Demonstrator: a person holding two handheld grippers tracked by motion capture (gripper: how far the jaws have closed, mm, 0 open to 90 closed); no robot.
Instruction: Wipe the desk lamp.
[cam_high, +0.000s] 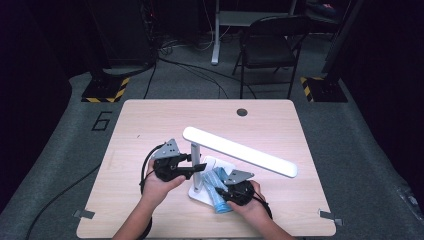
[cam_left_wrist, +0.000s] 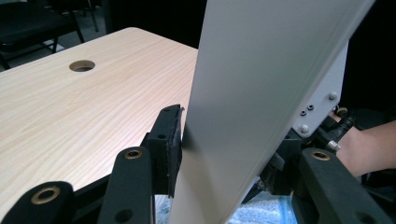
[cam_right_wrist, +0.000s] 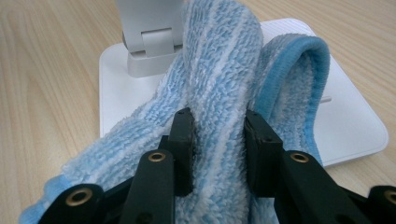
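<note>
at the bottom of the high view, a person's forearms come in from the lower edge, each hand holding a claw. the right claw, low and right of centre, has its jaws clamped on a folded blue striped cloth; in the right gripper view the two black jaws pinch a thick fold of the cloth, which lies over the lamp's white square base with a blue hemmed edge looping up at the right. just left of centre in the high view, the left claw reaches to the lamp's upright post; in the left gripper view the post stands between its jaws, the left pad touching it, the right pad hidden behind it, so i cannot tell if the grip is tight. above them, the lamp's long white head slants from centre toward the right of the frame. the pale wood counter stretches to a round hole near its far edge, with a dark chair on the floor beyond.
</note>
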